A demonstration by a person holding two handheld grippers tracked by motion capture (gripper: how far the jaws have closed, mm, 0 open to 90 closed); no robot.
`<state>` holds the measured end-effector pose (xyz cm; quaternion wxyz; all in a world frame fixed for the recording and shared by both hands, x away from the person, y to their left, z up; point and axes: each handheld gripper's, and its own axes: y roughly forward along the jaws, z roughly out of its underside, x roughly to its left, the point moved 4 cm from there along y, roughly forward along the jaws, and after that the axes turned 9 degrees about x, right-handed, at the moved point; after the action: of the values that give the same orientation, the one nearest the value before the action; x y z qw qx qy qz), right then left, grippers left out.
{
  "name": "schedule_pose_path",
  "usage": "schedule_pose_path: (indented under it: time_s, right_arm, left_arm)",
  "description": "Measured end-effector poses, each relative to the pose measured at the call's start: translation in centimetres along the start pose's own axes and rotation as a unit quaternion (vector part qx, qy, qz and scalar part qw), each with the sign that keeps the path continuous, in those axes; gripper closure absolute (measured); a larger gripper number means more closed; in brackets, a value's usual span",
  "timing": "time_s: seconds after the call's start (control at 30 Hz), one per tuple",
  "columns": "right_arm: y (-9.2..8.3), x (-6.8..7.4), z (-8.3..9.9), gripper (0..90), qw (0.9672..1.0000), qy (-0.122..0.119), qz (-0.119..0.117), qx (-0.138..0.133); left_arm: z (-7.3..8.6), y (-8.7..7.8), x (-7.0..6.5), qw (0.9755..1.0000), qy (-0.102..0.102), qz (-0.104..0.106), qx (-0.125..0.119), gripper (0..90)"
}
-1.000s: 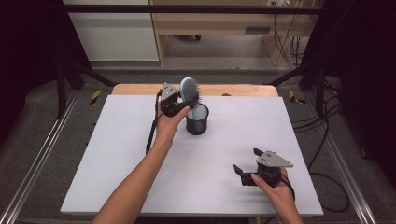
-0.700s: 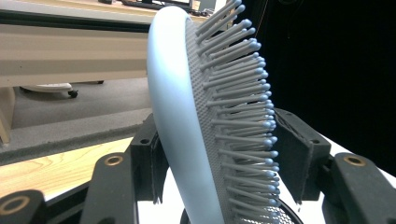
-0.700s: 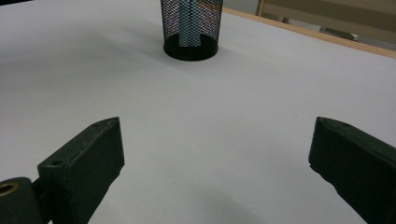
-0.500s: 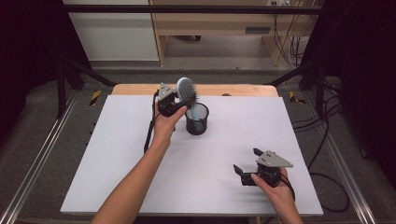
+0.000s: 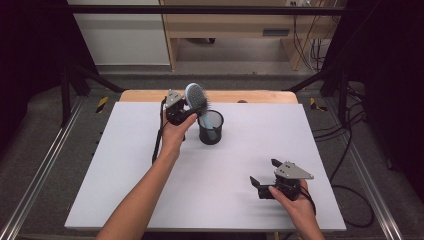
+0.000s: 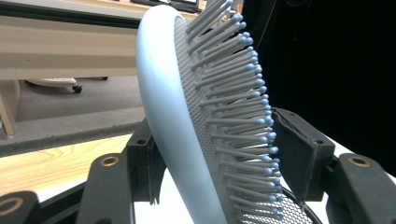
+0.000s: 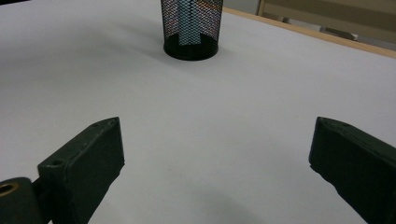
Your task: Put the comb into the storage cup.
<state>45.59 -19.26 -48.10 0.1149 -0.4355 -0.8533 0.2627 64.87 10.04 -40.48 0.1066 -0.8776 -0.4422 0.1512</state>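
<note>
Gripped the pale blue plastic hairbrush (image 5: 195,97) with the left gripper (image 5: 192,113), far on the table and a bit left of the middle. Pressed one jaw on the smooth back and one on the bristle side, as seen in the left gripper view (image 6: 219,154). Kept the brush's handle (image 7: 189,18) down inside the round black wire-mesh cup (image 5: 210,127), with the head up above the rim.

Tipped the brush head a little more to the left than a second ago. Moved the left gripper a little to the left with it. Probably meant one of two things: lifting the brush out of the cup, or setting it in. Could not tell which.

Left the right gripper (image 5: 264,172) in the same place, near and right on the flat white table top (image 5: 125,175). Held its jaws wide apart with nothing between them.

Counted one hairbrush, one mesh cup and two grippers.
</note>
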Motion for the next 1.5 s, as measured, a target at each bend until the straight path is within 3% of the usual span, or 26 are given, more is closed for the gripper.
schedule_pose_path:
  time_s: [1.0, 1.17, 1.5]
  right_arm:
    - [0.00, -0.12, 0.08, 3.6, 1.0000, 0.001, 0.001, 0.002]
    - [0.04, -0.10, 0.10, 3.6, 1.0000, 0.001, 0.001, 0.003]
    - [0.04, -0.10, 0.10, 3.6, 1.0000, 0.002, 0.000, 0.003]
  left_arm:
    - [0.32, -0.24, 0.74, 1.0000, -0.007, -0.006, -0.002, 37.8]
    - [0.46, -0.14, 0.56, 0.9999, 0.006, -0.010, 0.004, 32.7]
    - [0.46, -0.13, 0.54, 0.9999, 0.005, -0.012, 0.003, 28.9]
